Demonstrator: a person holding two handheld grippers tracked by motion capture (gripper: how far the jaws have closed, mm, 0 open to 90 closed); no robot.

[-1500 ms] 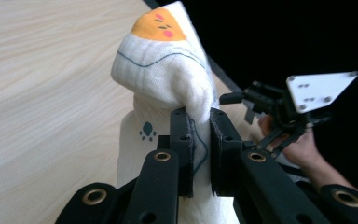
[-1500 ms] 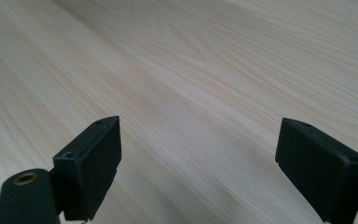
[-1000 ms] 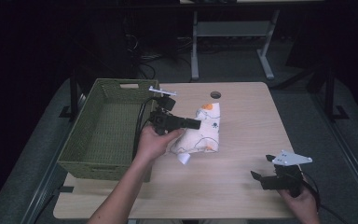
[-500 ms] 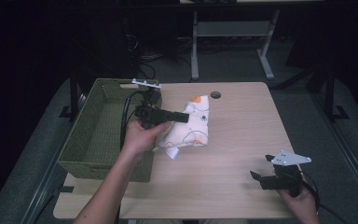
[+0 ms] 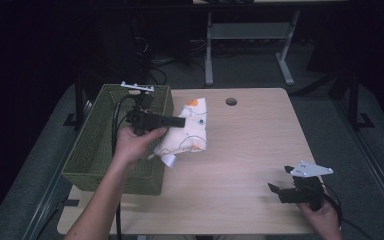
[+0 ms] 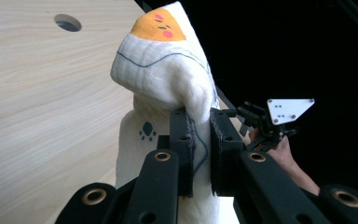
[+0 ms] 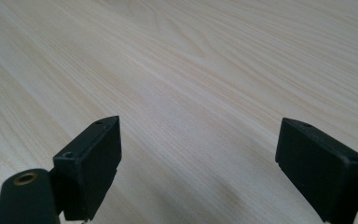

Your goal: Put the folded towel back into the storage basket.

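Leftward toward the green basket (image 5: 95, 150) has gone the left gripper (image 5: 182, 122), jaws pinching the white printed cloth (image 5: 192, 130) off the table (image 5: 250, 150); near right, the right gripper (image 5: 275, 189) rests wide.

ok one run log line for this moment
left gripper: shut on white cloth, lifted beside green basket | right gripper: open, over table

Dim room, seemingly grey floor (image 5: 260, 70), metal desk frame (image 5: 250, 35) behind

A pale wooden table (image 5: 250, 150) carries a green woven basket (image 5: 92, 155) at its left edge.
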